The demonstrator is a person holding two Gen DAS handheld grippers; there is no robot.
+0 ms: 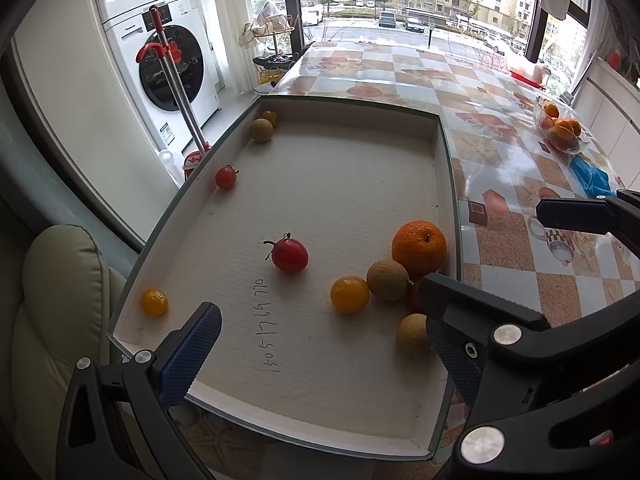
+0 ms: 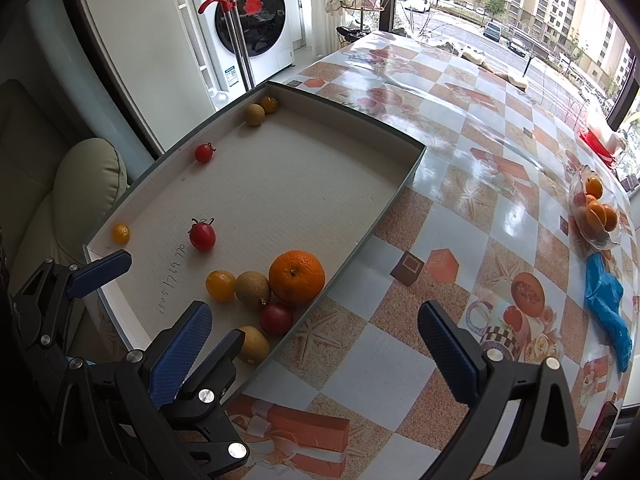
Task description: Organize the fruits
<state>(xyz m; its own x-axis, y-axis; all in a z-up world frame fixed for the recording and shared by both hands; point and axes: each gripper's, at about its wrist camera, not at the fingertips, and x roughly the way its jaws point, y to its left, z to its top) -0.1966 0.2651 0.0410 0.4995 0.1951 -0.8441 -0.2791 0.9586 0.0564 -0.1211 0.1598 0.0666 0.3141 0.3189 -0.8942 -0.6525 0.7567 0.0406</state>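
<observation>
A desk (image 2: 460, 208) under a glossy checked cloth carries a shallow white tray (image 1: 439, 168) of loose fruit, with a glass bowl (image 2: 576, 196) of oranges well apart toward the far right edge, probably where sorted fruit is meant to go. Inside the tray, a large orange (image 1: 419, 246) rests against the right wall, touching a tan round fruit (image 1: 387, 280) with a yellow tomato (image 1: 349, 294) just beside it; the cluster seems to have rolled together there. A red tomato (image 1: 289, 255) sits alone mid-tray, and smaller fruits hug the left wall. The left gripper (image 1: 320, 332) hovers low over the tray's near end, fingers spread wide and holding nothing, lined up toward the scattered pieces. The right gripper (image 2: 316, 332) hangs over the tray's right wall and the bare desk, fingers likewise wide apart and empty. A dark red fruit (image 2: 276, 319) by the wall is partly hidden in the left view, so its kind is hard to tell.
</observation>
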